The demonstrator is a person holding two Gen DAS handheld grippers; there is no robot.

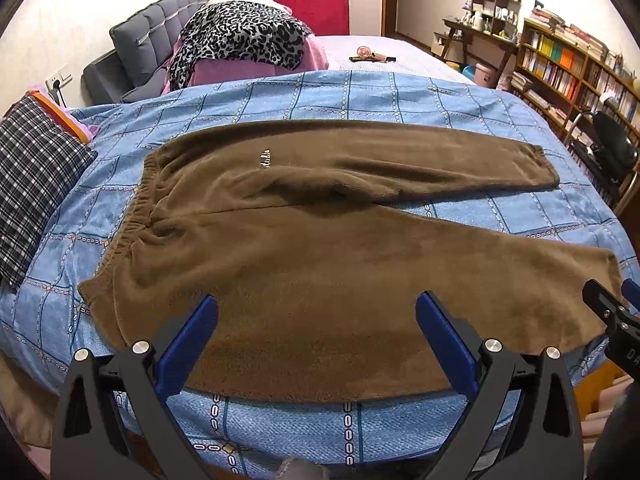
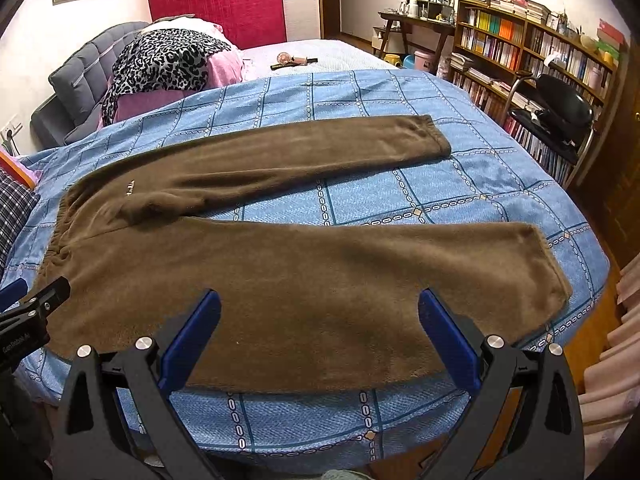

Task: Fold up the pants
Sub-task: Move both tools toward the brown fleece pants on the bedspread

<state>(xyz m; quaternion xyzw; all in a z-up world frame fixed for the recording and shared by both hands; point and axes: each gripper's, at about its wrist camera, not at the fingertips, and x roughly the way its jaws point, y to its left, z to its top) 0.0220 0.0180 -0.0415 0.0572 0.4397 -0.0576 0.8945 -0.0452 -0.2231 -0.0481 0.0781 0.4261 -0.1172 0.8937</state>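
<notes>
- Pants of thick brown fleece [image 1: 304,264] lie spread flat on the blue checked bedspread [image 1: 360,92] of the bed, legs splayed in a V, not yet folded.
- Elastic gathered waistband [image 1: 132,216] sits at the left end; it looks bulkier and firmer than the rest, so probably a sound place to pinch.
- Left gripper [image 1: 316,332] hovers over the near edge of the pants, jaws spread wide, holding nothing.
- Near leg [image 2: 320,280] runs along the bed's front edge; the fabric seems soft, limp and fairly heavy for cloth, likely to sag and drag rather than slide.
- Right gripper [image 2: 320,332] hangs above that leg, jaws equally wide apart and empty.
- Far leg [image 2: 304,148] angles away to the right; its cuffed hem [image 2: 436,136] looks like the other natural hold.
- Plush pile probably grips the bedspread, so lifting should beat dragging.
</notes>
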